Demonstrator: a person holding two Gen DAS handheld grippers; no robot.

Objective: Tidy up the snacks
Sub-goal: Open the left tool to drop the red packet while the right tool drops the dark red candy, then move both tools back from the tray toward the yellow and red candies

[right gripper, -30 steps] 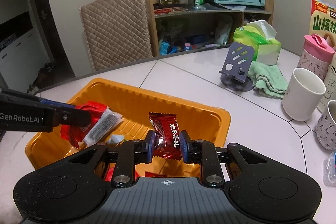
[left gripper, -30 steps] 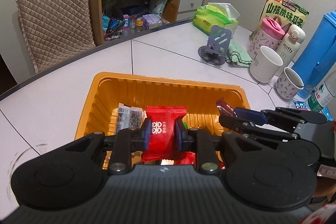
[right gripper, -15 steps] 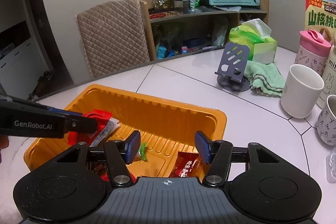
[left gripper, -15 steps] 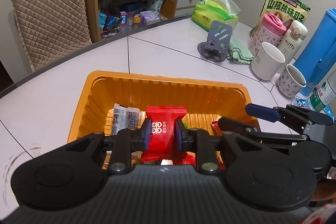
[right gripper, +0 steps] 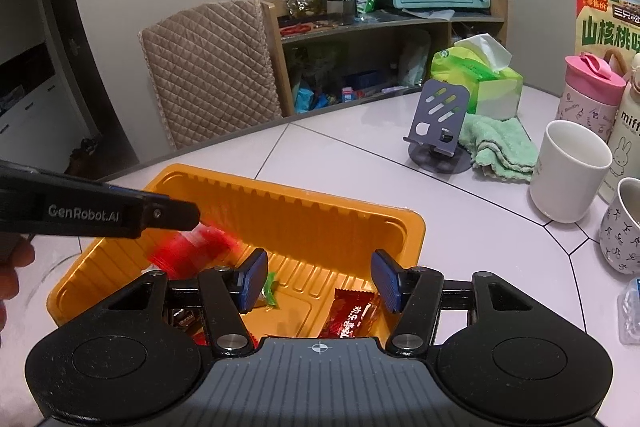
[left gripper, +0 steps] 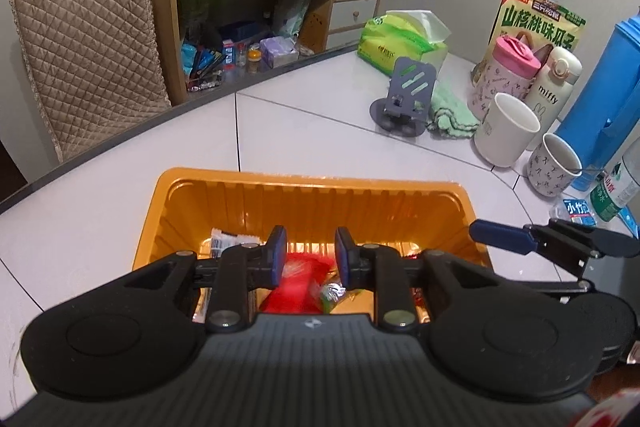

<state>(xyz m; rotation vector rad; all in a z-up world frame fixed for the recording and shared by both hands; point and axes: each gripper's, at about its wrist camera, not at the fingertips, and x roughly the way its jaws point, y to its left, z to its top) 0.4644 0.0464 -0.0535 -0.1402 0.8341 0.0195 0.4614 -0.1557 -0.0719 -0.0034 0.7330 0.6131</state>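
An orange tray (left gripper: pixel 312 179) (right gripper: pixel 304 203) on the white table holds several snack packets. My left gripper (left gripper: pixel 310 251) hovers over the tray's near side, its jaws opening. The bright red packet (left gripper: pixel 296 283) lies loose below them, no longer between the pads; in the right wrist view it is a red blur (right gripper: pixel 192 251) under the left finger (right gripper: pixel 100 215). My right gripper (right gripper: pixel 318 279) stands open over the tray's right part, nothing between its pads. A dark red candy packet (right gripper: pixel 352 315) lies in the tray beneath it, next to a green-wrapped candy (right gripper: pixel 270 291).
On the right stand a white mug (left gripper: pixel 506 131), a patterned cup (left gripper: pixel 554 167), a blue jug (left gripper: pixel 600 95), two bottles and a snack bag. A grey phone stand (left gripper: pixel 404 95), green cloth and tissue pack sit behind the tray. A quilted chair (left gripper: pixel 88 43) and shelf lie beyond the table edge.
The right gripper opened and its dark red candy packet dropped into the tray. The left jaws then parted and the bright red packet fell from them.
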